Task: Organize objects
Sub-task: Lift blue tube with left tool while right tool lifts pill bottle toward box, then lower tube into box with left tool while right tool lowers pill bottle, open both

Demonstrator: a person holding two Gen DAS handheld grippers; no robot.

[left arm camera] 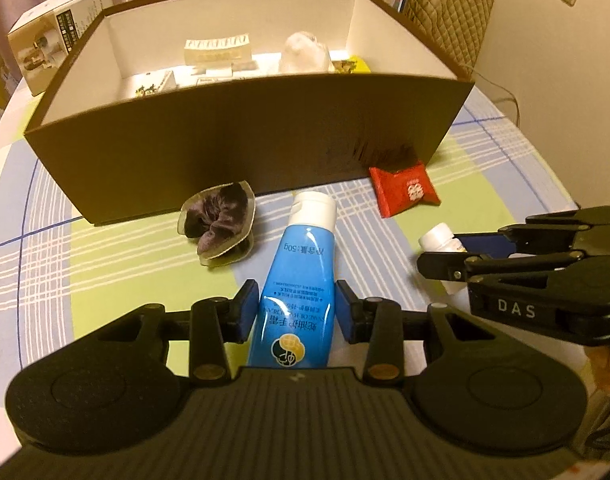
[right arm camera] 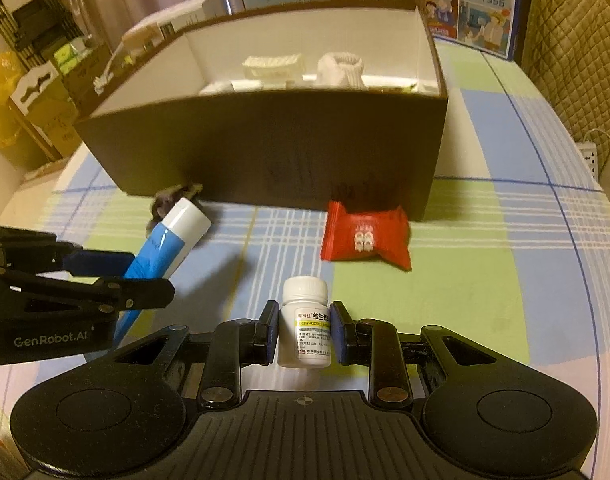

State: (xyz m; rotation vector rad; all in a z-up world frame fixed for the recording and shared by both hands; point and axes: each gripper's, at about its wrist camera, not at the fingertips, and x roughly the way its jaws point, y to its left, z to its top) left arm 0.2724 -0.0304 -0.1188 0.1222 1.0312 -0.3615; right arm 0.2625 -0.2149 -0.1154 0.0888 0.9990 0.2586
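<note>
The big brown cardboard box (left arm camera: 241, 132) is sitting at the far side of the table, open at the top, with white inner walls and a few pale packets lying on its floor. Its tall near wall is standing between both tongs and the space inside, so I judge that whatever is going in must be lifted over that rim, not pushed forward.

The checked tablecloth (left arm camera: 117, 264), in green, blue and white, is lying flat and smooth beneath everything.

The blue tube (left arm camera: 301, 276) is soft glossy plastic with a white cap. Its long axis is running straight away from the left gripper (left arm camera: 297, 312), cap towards the box, and the blue pads are pinching its lower body from both sides. In the right wrist view it is tilting upward, so it seems to be coming off the cloth.

The red packet (right arm camera: 365, 236) is a crinkly, pillow-shaped wrapper lying just in front of the box's near right corner, untouched and nearer the right hand.

A dark velvety scrunchie (left arm camera: 221, 224) in a clear wrapper is resting against the box wall, to the left of the tube's cap.

The white bottle (right arm camera: 305, 320), a small rigid cylinder with a printed label, is standing upright between the pads of the right gripper (right arm camera: 303, 332), which are pressing on its sides.
</note>
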